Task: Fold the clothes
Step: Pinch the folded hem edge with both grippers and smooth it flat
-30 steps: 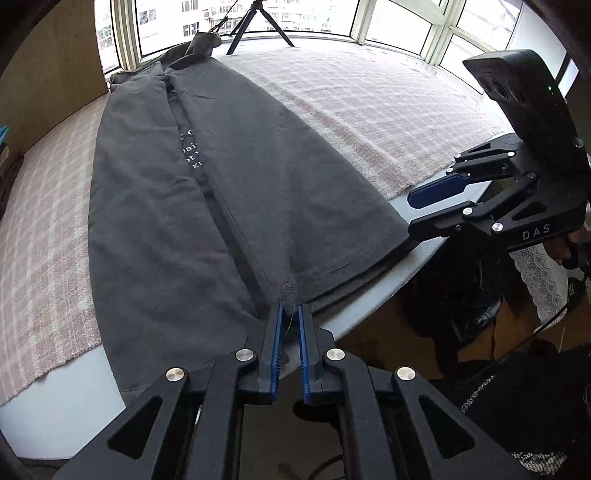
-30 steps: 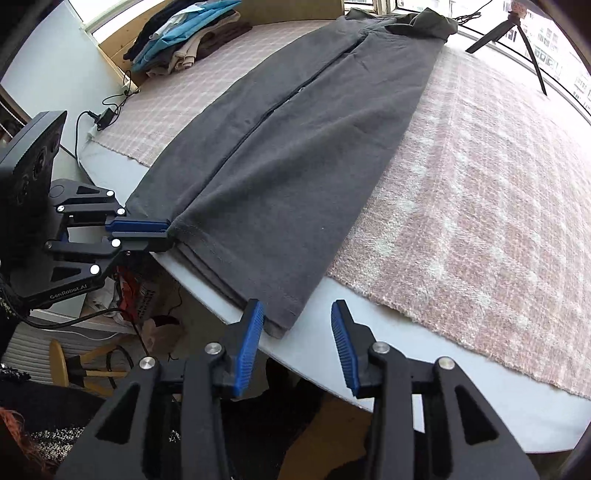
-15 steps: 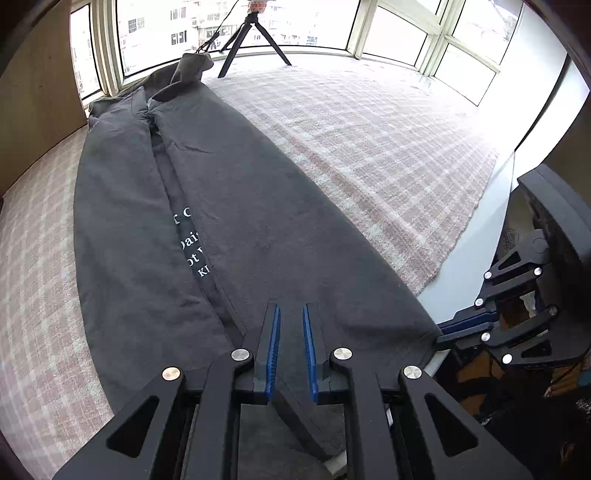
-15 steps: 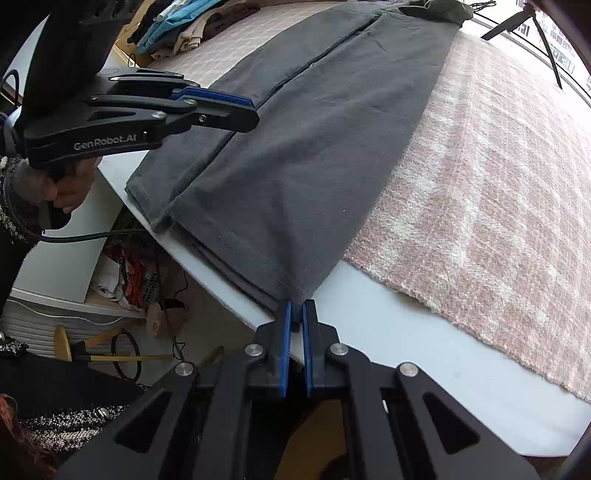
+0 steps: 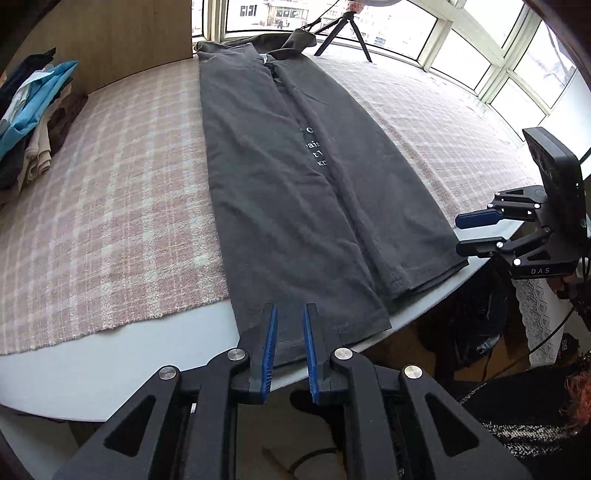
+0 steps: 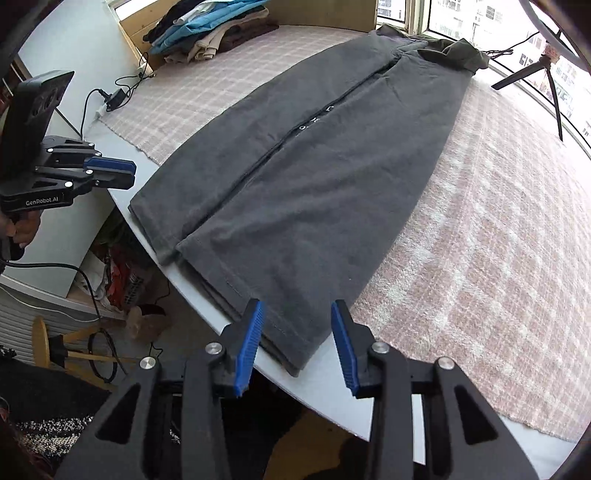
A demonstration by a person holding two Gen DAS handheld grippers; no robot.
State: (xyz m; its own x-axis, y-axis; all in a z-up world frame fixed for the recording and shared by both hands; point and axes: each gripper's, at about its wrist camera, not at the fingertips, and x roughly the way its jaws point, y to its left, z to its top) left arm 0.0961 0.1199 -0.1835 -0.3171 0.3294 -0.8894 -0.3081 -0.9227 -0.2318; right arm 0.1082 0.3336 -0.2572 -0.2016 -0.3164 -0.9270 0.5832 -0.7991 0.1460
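Left gripper (image 5: pixel 288 347) was held part open at the near hem of the shirt (image 5: pixel 295 206), nothing gripped. Right gripper (image 6: pixel 295 343) was held wide open over the hem's other corner, empty. The shirt was laid lengthwise, both sides folded in, on the blanket (image 5: pixel 110 206) over the table (image 5: pixel 110 354). Clothes pile (image 5: pixel 33 110) and tripod (image 5: pixel 343 33) were seen beyond.

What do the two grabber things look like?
Both are black with silver bolts and blue ridged pads. The left tool shows "GenRobot.AI" in white on its side in the right wrist view, and a black cable hangs from it. The right tool reads "DAS". Each carries a black camera box.
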